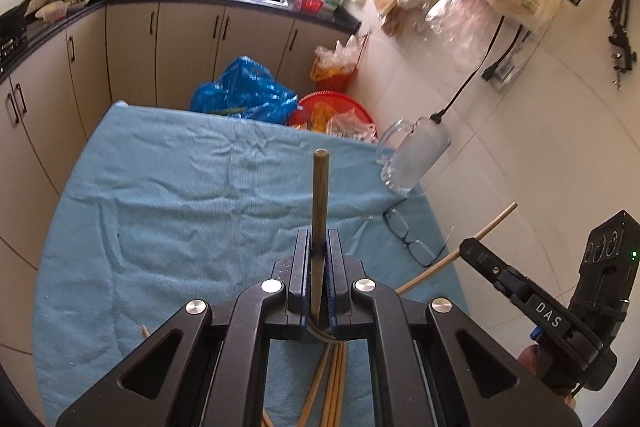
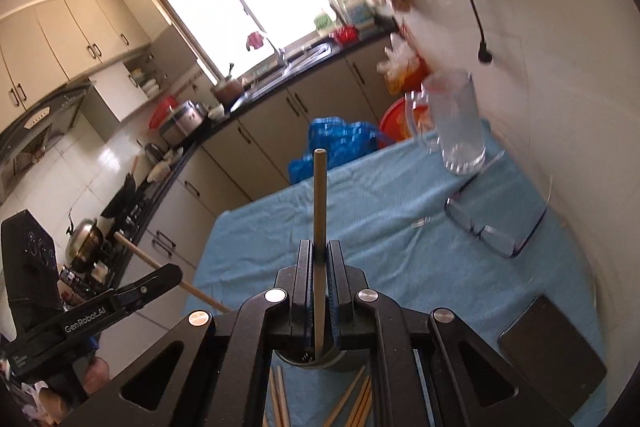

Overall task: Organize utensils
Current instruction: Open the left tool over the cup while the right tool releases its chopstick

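Note:
My left gripper (image 1: 319,241) is shut on a wooden chopstick (image 1: 320,195) that points forward above the blue towel (image 1: 168,211). My right gripper (image 2: 319,251) is shut on another wooden chopstick (image 2: 320,195) the same way. Each gripper shows in the other's view: the right one (image 1: 470,245) at the right edge with its chopstick (image 1: 460,251), the left one (image 2: 172,273) at the lower left. Several loose chopsticks (image 1: 332,383) lie on the towel beneath the grippers, also in the right wrist view (image 2: 356,403). A clear glass mug (image 1: 416,155) stands at the towel's far right corner.
Eyeglasses (image 1: 412,239) lie on the towel near the mug, by the white wall. A dark phone (image 2: 552,347) lies at the towel's right edge. Beyond the table's far edge are a blue plastic bag (image 1: 244,93) and red baskets (image 1: 332,107). Kitchen cabinets stand behind.

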